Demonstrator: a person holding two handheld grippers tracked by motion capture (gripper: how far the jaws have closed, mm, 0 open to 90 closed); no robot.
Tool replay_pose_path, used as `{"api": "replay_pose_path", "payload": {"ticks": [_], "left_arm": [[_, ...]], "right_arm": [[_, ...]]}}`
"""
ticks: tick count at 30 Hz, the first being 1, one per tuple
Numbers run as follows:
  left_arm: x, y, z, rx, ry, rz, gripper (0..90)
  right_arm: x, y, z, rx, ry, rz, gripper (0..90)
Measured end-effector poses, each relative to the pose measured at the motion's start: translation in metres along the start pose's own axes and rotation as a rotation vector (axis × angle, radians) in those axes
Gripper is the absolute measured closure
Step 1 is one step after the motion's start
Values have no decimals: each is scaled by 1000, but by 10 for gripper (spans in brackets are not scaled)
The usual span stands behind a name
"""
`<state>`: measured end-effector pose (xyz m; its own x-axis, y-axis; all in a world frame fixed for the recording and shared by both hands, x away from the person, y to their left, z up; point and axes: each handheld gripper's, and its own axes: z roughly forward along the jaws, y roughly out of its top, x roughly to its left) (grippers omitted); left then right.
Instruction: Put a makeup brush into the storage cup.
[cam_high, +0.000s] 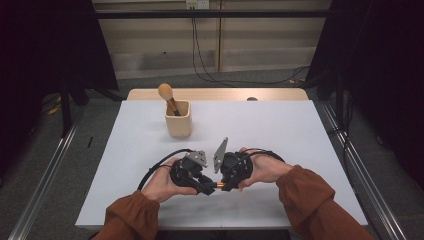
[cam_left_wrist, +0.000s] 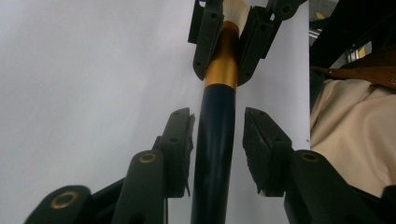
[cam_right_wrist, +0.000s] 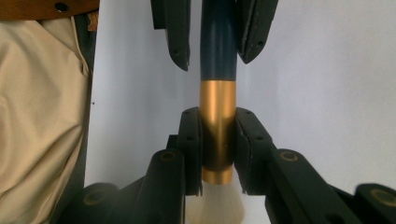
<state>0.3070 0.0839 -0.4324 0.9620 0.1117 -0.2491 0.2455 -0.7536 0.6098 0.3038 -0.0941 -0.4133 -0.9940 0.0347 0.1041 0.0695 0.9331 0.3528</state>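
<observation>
facing tip to tip above the table, right claw (cam_right_wrist: 218, 149) pinching brush (cam_right_wrist: 218, 93) ferrule, left claw (cam_left_wrist: 218, 140) spread around handle

Wooden cup (cam_high: 178, 120) blocks far-left; table (cam_high: 280, 130) right side free.

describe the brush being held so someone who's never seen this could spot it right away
On the white table, look near the front edge, where two hands meet. The makeup brush spans between the claws, with a dark navy handle, gold ferrule and pale bristles. Unlike the wooden-handled brush standing in the wooden cup, it is held level.
</observation>
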Motion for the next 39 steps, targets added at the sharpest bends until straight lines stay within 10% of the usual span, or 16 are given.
{"api": "replay_pose_path", "payload": {"ticks": [32, 39], "left_arm": [[-4, -1, 7, 11, 13, 77, 746], [-2, -3, 8, 12, 11, 63, 746]], "right_arm": [[3, -2, 2, -21, -11, -29, 734], [1, -3, 3, -26, -34, -11, 585]]}}
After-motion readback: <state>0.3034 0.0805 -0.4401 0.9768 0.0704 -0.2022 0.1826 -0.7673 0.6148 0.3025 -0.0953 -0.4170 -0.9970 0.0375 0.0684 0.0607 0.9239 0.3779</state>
